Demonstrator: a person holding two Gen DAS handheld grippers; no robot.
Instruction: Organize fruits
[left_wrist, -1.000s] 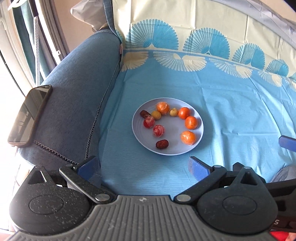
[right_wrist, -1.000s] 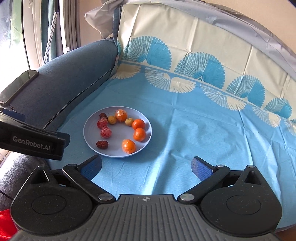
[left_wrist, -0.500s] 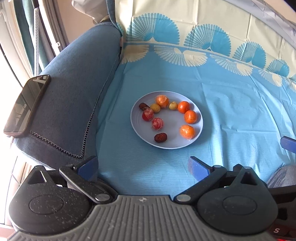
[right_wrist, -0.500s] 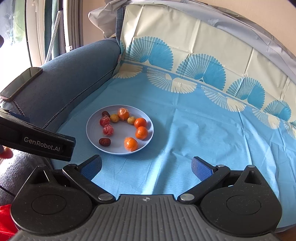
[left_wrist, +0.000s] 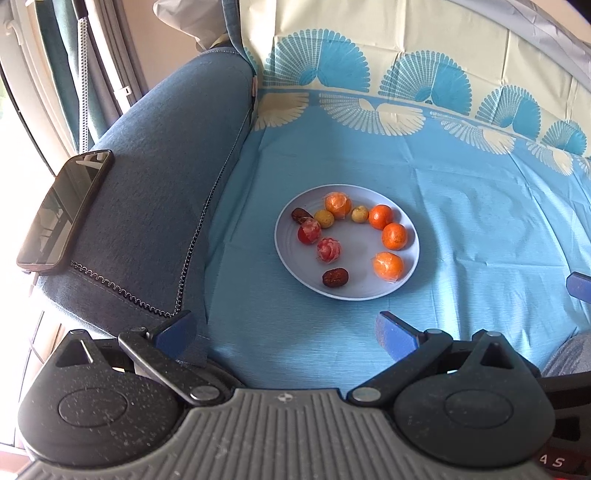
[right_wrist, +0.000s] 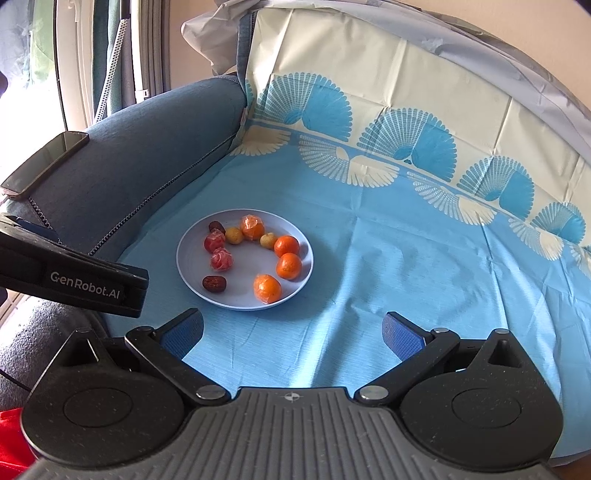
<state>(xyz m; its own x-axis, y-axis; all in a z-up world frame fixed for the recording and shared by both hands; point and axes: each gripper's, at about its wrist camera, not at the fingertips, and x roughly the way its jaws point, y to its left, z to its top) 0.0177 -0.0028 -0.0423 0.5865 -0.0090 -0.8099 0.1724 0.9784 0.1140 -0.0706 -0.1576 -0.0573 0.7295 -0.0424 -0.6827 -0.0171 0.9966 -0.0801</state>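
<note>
A pale blue plate (left_wrist: 288, 254) (right_wrist: 188, 266) lies on a blue cloth over a sofa seat. On it sit several fruits in an arc: orange tangerines (left_wrist: 393, 236) (right_wrist: 289, 266), two red wrapped fruits (left_wrist: 328, 249) (right_wrist: 221, 259), two small yellow ones (left_wrist: 324, 218) (right_wrist: 234, 235) and two dark dates (left_wrist: 335, 277) (right_wrist: 213, 283). My left gripper (left_wrist: 286, 330) hovers open, short of the plate's near rim, with nothing between its fingers. My right gripper (right_wrist: 293, 332) is open too, near and slightly right of the plate. The left gripper's body (right_wrist: 74, 280) shows in the right wrist view.
A dark phone (left_wrist: 66, 208) (right_wrist: 44, 162) rests on the blue sofa armrest (left_wrist: 155, 184) to the left of the plate. The patterned cloth (left_wrist: 461, 177) runs up the backrest. A window and curtain stand at far left.
Both grippers have drawn back and up a little; the plate sits higher and slightly smaller in the left wrist view. Fruits have not moved. Both grippers stay open.
</note>
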